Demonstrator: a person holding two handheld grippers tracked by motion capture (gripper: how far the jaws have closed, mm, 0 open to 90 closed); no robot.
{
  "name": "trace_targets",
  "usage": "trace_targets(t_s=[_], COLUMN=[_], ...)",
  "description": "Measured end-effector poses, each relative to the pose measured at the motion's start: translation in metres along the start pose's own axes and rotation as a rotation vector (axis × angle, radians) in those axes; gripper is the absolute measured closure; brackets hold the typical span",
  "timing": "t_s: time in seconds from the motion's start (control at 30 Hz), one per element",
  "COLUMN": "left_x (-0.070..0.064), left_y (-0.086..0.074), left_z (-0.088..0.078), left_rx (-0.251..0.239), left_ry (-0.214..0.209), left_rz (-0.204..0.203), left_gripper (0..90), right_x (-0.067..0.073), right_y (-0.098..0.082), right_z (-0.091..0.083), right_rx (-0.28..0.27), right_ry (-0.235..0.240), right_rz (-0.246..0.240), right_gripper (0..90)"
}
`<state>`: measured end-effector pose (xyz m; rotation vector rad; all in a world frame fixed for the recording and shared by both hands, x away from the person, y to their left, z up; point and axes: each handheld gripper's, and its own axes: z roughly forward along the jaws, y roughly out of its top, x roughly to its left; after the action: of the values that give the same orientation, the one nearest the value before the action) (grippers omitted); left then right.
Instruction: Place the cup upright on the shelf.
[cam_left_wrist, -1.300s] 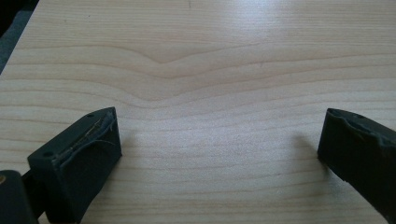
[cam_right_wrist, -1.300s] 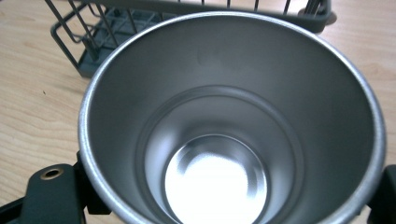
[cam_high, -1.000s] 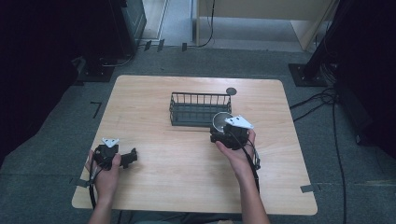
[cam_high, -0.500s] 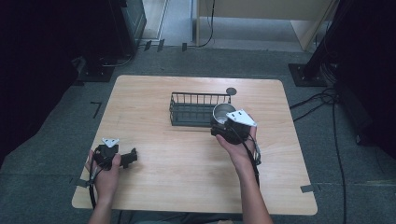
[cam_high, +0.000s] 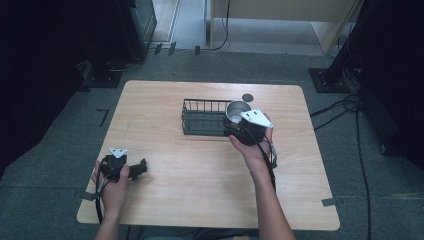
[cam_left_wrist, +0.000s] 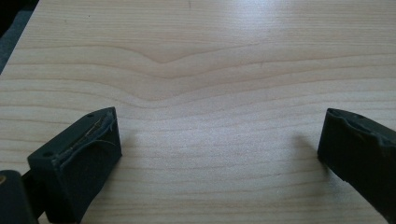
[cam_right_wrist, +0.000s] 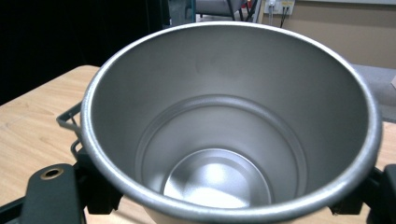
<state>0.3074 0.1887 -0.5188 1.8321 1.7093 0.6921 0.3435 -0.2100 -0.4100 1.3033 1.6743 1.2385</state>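
While the right gripper (cam_high: 239, 131) pinches the steel cup (cam_high: 237, 111) upright, lifted at the wire basket's (cam_high: 202, 118) right end, pickup looks done; placing it w/ a release is left, prob. in the basket. Left gripper (cam_high: 141, 167) rests on the table (cam_high: 165, 200) near its front-left corner, jaws spread, nothing btw them.

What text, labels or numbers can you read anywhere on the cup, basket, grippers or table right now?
None: no readable text.
Metal cup: plain steel, no print.
Wire basket: no tag.
Right gripper and left gripper: no markings.
Table: bare wood grain; dark round disc shows no lettering.
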Motion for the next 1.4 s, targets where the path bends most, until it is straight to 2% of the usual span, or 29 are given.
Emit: trace_targets(t_s=[0.23, 0.47, 0.83, 1.03, 1.4], left_x=[0.000, 0.000, 0.000, 0.000, 0.000], left_y=[0.000, 0.000, 0.000, 0.000, 0.000], left_z=[0.000, 0.000, 0.000, 0.000, 0.000], left_rx=[0.001, 0.001, 0.003, 0.003, 0.003], left_ry=[0.000, 0.000, 0.000, 0.000, 0.000], left_rz=[0.000, 0.001, 0.002, 0.003, 0.003], left_gripper=[0.0, 0.0, 0.0, 0.0, 0.0], right_x=[0.000, 0.002, -0.001, -0.003, -0.007], right_y=[0.012, 0.019, 0.023, 0.018, 0.008], right_z=[0.012, 0.025, 0.056, 0.074, 0.093], right_rx=[-0.023, -0.021, 0.038, 0.086, 0.162], right_ry=[-0.001, -0.002, -0.016, -0.030, -0.037], right_rz=[0.004, -0.009, -0.016, -0.015, 0.006], right_gripper=[17.9, 17.9, 17.9, 18.0, 17.9])
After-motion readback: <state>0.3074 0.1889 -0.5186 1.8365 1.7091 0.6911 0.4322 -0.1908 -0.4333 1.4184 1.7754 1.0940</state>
